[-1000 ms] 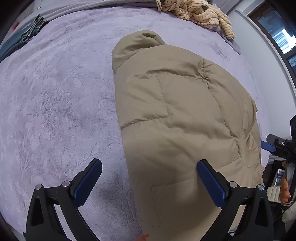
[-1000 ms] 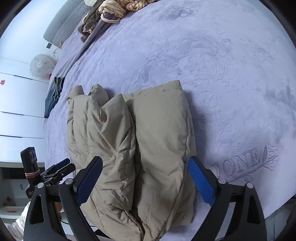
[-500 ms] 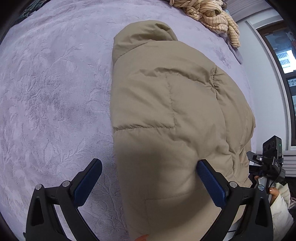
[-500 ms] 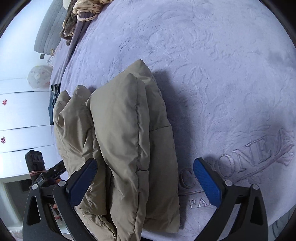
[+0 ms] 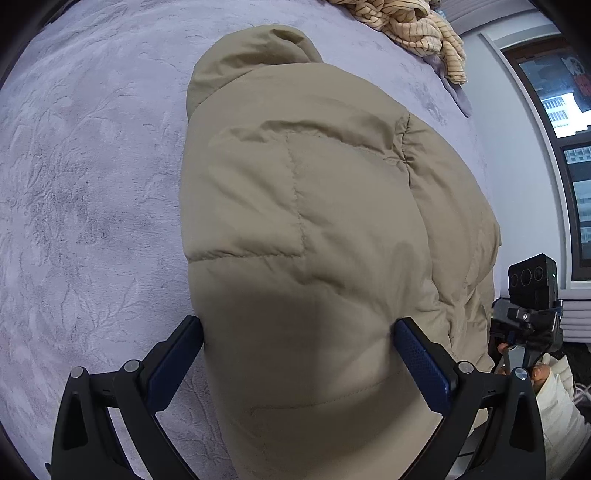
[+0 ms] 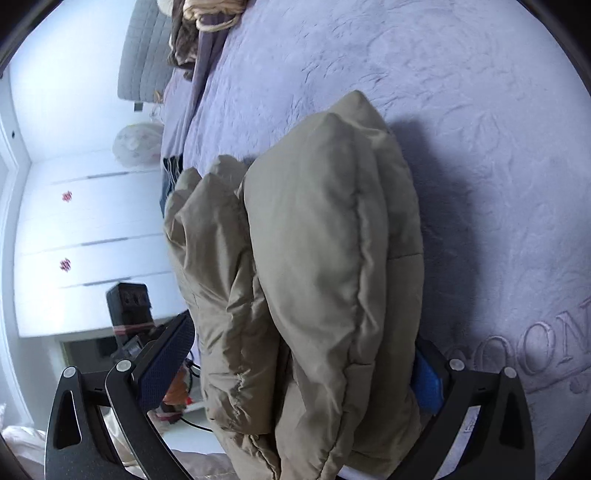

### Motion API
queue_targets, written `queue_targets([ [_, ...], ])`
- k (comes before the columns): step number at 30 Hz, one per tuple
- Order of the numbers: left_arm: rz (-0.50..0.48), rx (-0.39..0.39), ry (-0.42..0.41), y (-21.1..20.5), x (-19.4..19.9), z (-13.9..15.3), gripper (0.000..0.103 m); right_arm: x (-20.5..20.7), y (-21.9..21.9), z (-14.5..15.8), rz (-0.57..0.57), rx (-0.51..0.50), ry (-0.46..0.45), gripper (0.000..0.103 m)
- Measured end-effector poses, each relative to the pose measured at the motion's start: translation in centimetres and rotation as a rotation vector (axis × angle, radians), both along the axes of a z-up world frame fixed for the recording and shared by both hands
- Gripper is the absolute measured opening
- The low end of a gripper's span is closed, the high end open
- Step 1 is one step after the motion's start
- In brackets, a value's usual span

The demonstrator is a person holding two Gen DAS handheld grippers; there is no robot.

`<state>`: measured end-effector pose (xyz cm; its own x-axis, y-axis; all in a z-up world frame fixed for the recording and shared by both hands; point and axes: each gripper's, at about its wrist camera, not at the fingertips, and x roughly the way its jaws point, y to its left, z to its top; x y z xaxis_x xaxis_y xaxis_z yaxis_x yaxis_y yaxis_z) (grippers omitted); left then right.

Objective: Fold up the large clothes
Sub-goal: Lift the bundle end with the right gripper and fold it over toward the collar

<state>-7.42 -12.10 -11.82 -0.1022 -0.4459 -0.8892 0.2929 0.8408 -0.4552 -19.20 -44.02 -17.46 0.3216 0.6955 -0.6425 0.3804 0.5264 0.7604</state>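
A tan puffer jacket [image 5: 317, 221] lies folded in a thick bundle on a lilac bedspread [image 5: 85, 192]. My left gripper [image 5: 299, 354] is open, and its jaws straddle the near end of the bundle, one finger on each side. In the right wrist view the jacket [image 6: 325, 258] shows edge-on as stacked layers. My right gripper [image 6: 299, 369] is open around the bundle's other end; its right finger [image 6: 424, 384] is partly hidden under the fabric. Each gripper shows in the other's view, the right gripper [image 5: 528, 314] at the bed's edge and the left gripper [image 6: 129, 317] beyond the jacket.
A striped yellow garment [image 5: 413, 29] lies in a heap at the far end of the bed, also seen in the right wrist view [image 6: 207, 18]. White drawers [image 6: 81, 236] stand beside the bed. A window [image 5: 561, 110] is on the right wall. The bed's near edge runs under the jacket.
Both grippers have moved in towards the jacket, which now fills the gap between their fingers. The right wrist view has tilted, so the bundle appears edge-on.
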Motion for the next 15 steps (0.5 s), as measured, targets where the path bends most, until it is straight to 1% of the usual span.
queue_targets([
  [1, 0.0, 0.002, 0.001, -0.1, 0.1, 0.0, 0.103, 0.5, 0.6, 0.0, 0.039, -0.036, 0.013, 0.103],
  [4, -0.014, -0.002, -0.024, -0.2, 0.4, 0.6, 0.103, 1.6, 1.7, -0.4, 0.101, -0.082, 0.054, 0.103],
  [7, 0.008, -0.045, -0.024, 1.1, 1.2, 1.0, 0.103, 2.2, 2.3, -1.0, 0.126, -0.097, 0.084, 0.103],
  [10, 0.022, -0.12, 0.038, 2.4, 2.1, -0.1, 0.103, 2.2, 2.3, -1.5, 0.127, -0.093, 0.096, 0.103],
  [13, 0.033, -0.198, 0.148, 3.0, 2.6, -2.6, 0.103, 1.6, 2.0, -2.0, 0.124, -0.082, 0.104, 0.103],
  [15, 0.03, -0.253, 0.203, 2.4, 2.5, -4.0, 0.103, 1.6, 1.9, -2.3, 0.124, -0.072, 0.111, 0.103],
])
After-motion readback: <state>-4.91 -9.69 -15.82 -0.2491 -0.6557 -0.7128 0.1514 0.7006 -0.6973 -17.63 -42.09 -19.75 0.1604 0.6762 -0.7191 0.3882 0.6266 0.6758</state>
